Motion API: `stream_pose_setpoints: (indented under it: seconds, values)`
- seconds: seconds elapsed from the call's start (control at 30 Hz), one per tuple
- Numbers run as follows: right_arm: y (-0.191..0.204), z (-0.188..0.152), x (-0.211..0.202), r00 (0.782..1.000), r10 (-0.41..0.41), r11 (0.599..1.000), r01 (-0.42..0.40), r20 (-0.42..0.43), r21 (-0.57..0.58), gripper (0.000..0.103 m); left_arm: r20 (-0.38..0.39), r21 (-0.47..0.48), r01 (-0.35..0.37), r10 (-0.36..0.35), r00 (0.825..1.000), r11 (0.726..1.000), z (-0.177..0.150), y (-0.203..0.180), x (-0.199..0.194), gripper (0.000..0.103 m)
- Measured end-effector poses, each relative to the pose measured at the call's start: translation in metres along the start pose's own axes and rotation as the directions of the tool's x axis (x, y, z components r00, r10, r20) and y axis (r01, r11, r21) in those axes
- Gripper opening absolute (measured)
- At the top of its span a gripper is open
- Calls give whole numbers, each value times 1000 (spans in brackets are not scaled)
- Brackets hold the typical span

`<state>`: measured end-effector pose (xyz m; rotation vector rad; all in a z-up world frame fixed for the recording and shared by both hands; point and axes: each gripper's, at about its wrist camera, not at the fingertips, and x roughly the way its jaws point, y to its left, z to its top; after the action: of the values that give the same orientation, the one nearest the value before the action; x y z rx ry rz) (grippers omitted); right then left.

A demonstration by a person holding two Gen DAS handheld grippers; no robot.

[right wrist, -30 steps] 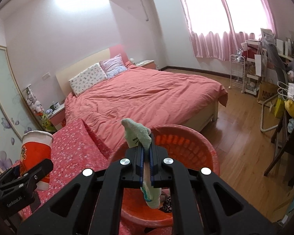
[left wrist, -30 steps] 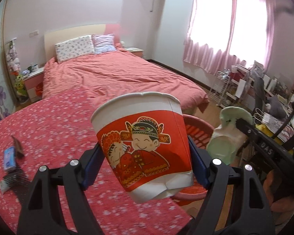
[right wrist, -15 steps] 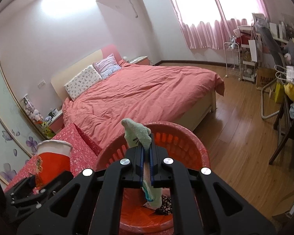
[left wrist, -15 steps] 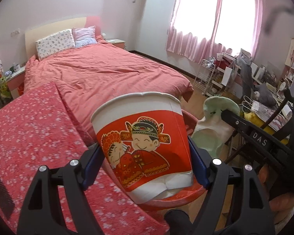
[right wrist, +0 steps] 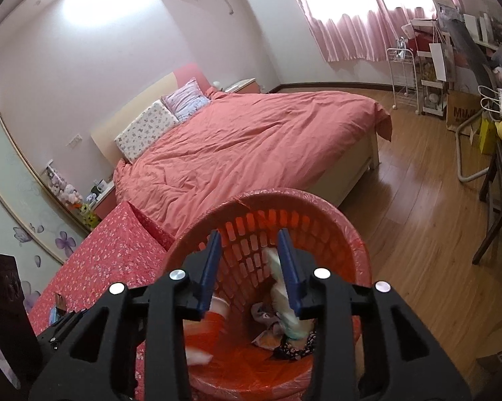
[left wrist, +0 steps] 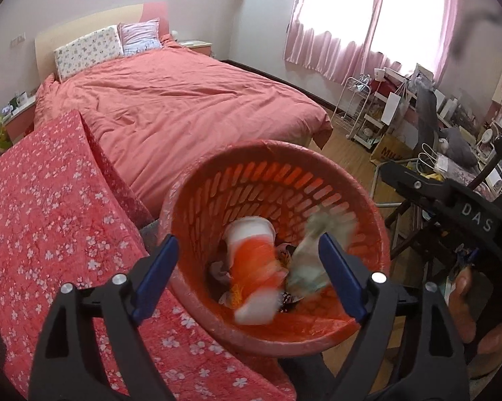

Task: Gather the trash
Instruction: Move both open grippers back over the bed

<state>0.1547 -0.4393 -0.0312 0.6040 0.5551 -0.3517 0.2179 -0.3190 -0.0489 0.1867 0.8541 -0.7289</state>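
Observation:
A red slatted plastic basket (left wrist: 271, 167) stands beside the red flowered table. My left gripper (left wrist: 247, 277) is open and empty above its rim. The red-and-white paper cup (left wrist: 254, 267) is blurred, falling inside the basket. A pale green crumpled wrapper (left wrist: 317, 250) is blurred beside it, also inside. My right gripper (right wrist: 249, 267) is open and empty over the same basket (right wrist: 317, 207); the wrapper (right wrist: 284, 304) and the cup (right wrist: 204, 330) show below its fingers. Other scraps lie at the basket's bottom.
The red flowered table (left wrist: 43, 220) is at the left, with small items (right wrist: 58, 304) on it. A bed (left wrist: 177, 100) with a red cover lies behind. A white rack (right wrist: 401, 77), a chair and cluttered shelves (left wrist: 434, 117) are on the right, over wooden floor (right wrist: 418, 217).
Both grippers have opened over the basket. The cup has left the left gripper and the green wrapper has left the right gripper; both are dropping into the basket. Both views tilted downward.

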Motion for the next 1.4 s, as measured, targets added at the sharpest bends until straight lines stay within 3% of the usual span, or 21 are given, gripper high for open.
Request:
stream_pose_setpoints:
  seconds: [0.3, 0.5, 0.73, 1.03, 1.3, 1.4]
  values:
    - [13, 0, -9, 999, -43, 998, 44, 18, -51, 42, 42, -39, -147, 149, 988, 988, -13, 44, -32, 84]
    - [34, -7, -9, 999, -48, 994, 48, 10, -101, 43, 65, -72, -253, 258, 964, 965, -32, 91, -71, 85]
    - [74, -24, -8, 1000, -15, 982, 12, -18, -189, 43, 57, -180, -334, 349, 935, 925, -60, 160, -113, 85]
    - [155, -62, -2, 992, 73, 937, -104, -104, -333, 43, 33, -326, -436, 471, 882, 839, -109, 249, -171, 85]
    - [250, -117, 7, 958, 169, 863, -256, -230, -435, 43, 3, -438, -516, 575, 818, 736, -155, 324, -230, 85]
    - [283, -142, 13, 941, 185, 830, -303, -282, -468, 43, -12, -465, -533, 597, 802, 707, -175, 345, -247, 85]
